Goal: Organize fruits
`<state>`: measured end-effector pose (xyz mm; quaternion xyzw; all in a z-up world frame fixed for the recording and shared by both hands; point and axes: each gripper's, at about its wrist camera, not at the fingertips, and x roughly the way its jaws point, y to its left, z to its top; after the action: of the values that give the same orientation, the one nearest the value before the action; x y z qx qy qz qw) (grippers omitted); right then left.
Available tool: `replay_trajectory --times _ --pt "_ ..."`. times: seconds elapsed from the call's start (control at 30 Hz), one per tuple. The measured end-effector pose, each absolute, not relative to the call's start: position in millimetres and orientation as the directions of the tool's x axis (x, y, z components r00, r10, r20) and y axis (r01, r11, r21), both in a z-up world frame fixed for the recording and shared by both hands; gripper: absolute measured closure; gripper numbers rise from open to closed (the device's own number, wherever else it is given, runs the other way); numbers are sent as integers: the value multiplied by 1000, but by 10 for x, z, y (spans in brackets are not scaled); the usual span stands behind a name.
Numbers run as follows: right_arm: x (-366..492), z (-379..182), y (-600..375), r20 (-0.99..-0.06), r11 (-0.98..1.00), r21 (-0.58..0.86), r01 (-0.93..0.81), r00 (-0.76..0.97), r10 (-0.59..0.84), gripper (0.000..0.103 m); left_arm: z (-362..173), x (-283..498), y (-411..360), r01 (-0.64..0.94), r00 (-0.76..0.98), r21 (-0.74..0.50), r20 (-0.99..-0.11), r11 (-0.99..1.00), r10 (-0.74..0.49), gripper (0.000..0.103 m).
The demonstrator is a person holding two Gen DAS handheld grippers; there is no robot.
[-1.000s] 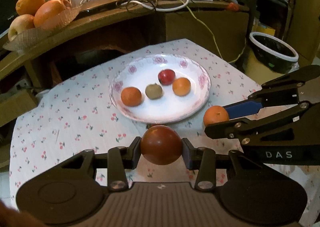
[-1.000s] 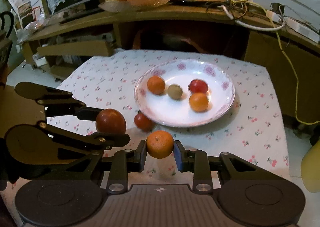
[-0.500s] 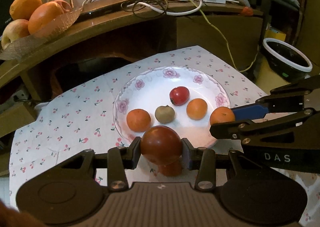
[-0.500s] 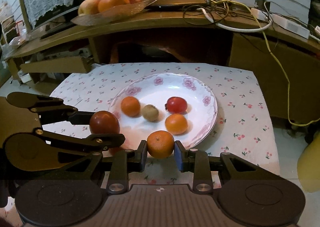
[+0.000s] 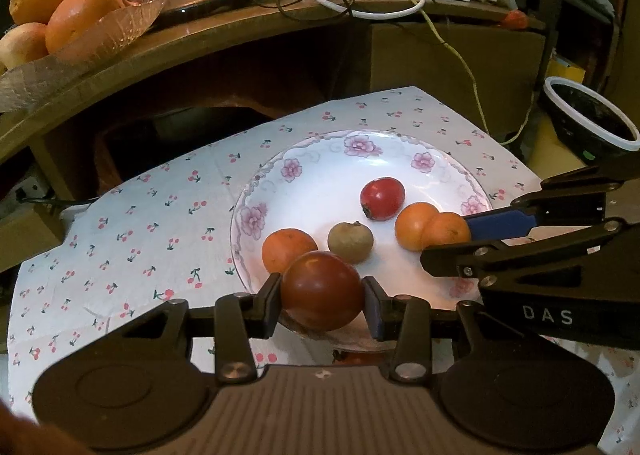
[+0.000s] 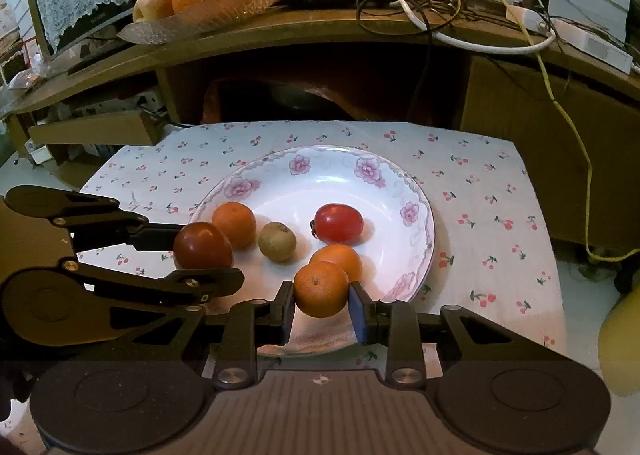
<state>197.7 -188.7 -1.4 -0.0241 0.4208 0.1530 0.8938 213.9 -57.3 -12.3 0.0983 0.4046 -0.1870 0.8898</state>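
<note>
Both grippers moved from worktop edge to over plate [image 6: 416,191] within last second. Left gripper [image 5: 322,291] fingers pinch tomato [image 5: 322,289]; right gripper [image 6: 322,289] fingers pinch orange [image 6: 322,289]. Both fruits above plate's near rim; release likely next.

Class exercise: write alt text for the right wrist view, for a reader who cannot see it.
The right gripper clamps a small orange over the near rim of a floral plate holding two oranges, a red fruit and a brownish fruit. At left, the left gripper holds a dark red fruit.
</note>
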Motion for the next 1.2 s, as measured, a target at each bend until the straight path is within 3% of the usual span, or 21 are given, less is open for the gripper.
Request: replay_trajectory --times 1.2 --pt "2063 -27 -1968 -743 962 82 -259 627 233 62 -101 2166 -608 407 609 24 -752 913 -252 56"
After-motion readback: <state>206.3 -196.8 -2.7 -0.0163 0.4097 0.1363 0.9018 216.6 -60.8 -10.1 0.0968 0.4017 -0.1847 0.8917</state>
